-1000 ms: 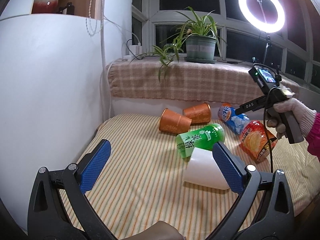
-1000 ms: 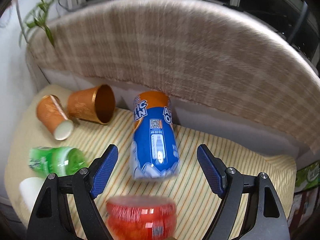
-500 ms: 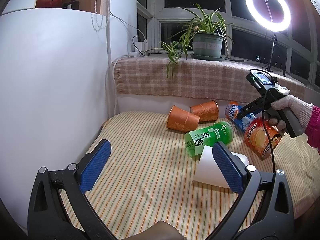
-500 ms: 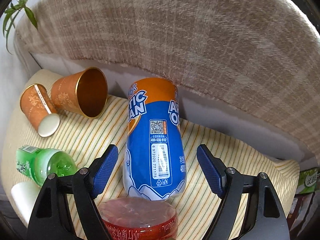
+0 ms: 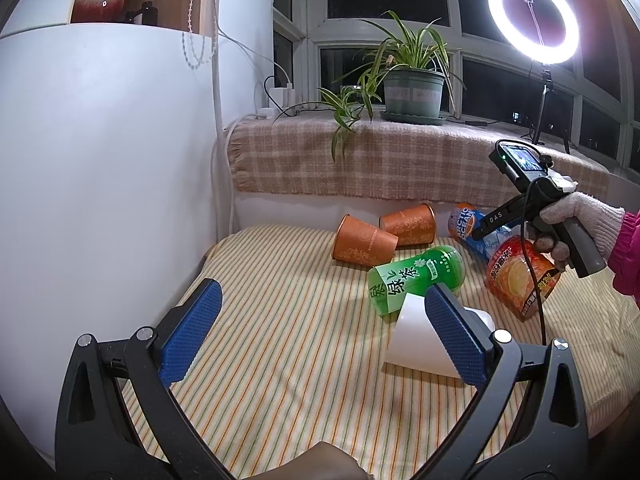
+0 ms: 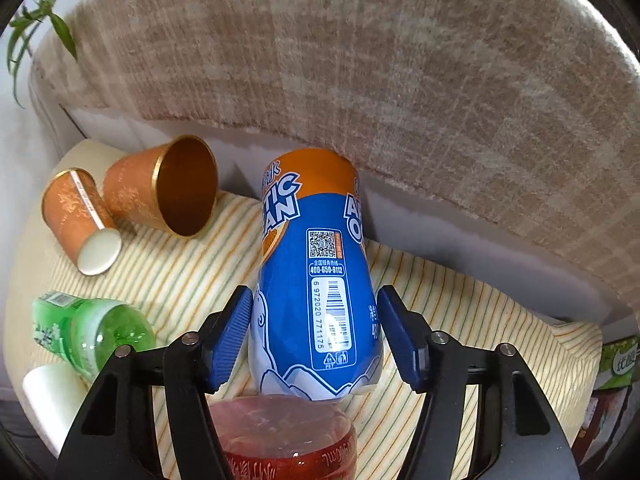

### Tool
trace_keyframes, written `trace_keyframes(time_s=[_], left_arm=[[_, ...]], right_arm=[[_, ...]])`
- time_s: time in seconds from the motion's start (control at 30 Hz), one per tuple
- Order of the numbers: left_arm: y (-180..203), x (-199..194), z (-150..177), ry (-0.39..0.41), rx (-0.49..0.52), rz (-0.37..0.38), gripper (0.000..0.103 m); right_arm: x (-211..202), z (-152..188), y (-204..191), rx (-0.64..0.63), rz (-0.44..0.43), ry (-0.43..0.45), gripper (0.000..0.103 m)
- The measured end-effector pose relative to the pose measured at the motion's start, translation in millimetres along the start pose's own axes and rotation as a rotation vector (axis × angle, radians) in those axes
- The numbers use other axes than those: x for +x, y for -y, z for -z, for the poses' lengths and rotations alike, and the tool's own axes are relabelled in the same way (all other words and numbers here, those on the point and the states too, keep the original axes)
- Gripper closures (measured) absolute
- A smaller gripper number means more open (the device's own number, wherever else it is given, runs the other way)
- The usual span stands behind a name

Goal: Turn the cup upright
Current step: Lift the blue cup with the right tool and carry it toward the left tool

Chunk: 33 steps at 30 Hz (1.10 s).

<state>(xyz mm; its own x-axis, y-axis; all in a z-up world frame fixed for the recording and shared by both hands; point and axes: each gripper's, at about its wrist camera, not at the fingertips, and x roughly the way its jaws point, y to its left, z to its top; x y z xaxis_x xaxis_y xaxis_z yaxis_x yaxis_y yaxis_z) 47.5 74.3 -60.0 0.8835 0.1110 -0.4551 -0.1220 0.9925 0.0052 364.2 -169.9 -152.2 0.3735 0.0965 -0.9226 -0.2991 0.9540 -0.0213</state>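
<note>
Several cups lie on their sides on a striped cloth (image 5: pixel 280 320). A blue and orange cup (image 6: pixel 316 280) lies between the fingers of my right gripper (image 6: pixel 316 334), which straddles it; the blue pads stand just off its sides. It also shows in the left wrist view (image 5: pixel 472 232). A red cup (image 6: pixel 284 436) lies just below it. My left gripper (image 5: pixel 320 336) is open and empty, with a white cup (image 5: pixel 420 344) behind its right finger. A green cup (image 5: pixel 416 280) lies beyond.
Two orange paper cups (image 5: pixel 364 242) (image 5: pixel 410 224) lie at the back near a plaid-covered ledge (image 5: pixel 400 160) with a potted plant (image 5: pixel 412 92). A white curved wall (image 5: pixel 100 180) stands at the left. A ring light (image 5: pixel 532 24) stands at the back right.
My right gripper has moved forward over the blue and orange cup and its fingers have narrowed around it. My left gripper has drifted slightly, still open.
</note>
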Motion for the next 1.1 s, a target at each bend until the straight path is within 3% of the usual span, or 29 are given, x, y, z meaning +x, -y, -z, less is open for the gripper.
trace_keyframes(time_s=[0.27, 0.63, 1.1], left_arm=[[0.8, -4.2, -0.1, 0.006, 0.008, -0.003, 0.0], [6.5, -16.6, -3.3, 0.023, 0.02, 0.007, 0.0], [28.9, -44.3, -5.6, 0.052, 0.038, 0.067, 0.0]], right_arm=[[-21.8, 1.4, -6.7, 0.001, -0.04, 0.037, 0.04], [-83.0, 0.6, -17.7, 0.019, -0.116, 0.186, 0.04], [-203.8, 99.1, -24.2, 0.053, -0.256, 0.343, 0.04]])
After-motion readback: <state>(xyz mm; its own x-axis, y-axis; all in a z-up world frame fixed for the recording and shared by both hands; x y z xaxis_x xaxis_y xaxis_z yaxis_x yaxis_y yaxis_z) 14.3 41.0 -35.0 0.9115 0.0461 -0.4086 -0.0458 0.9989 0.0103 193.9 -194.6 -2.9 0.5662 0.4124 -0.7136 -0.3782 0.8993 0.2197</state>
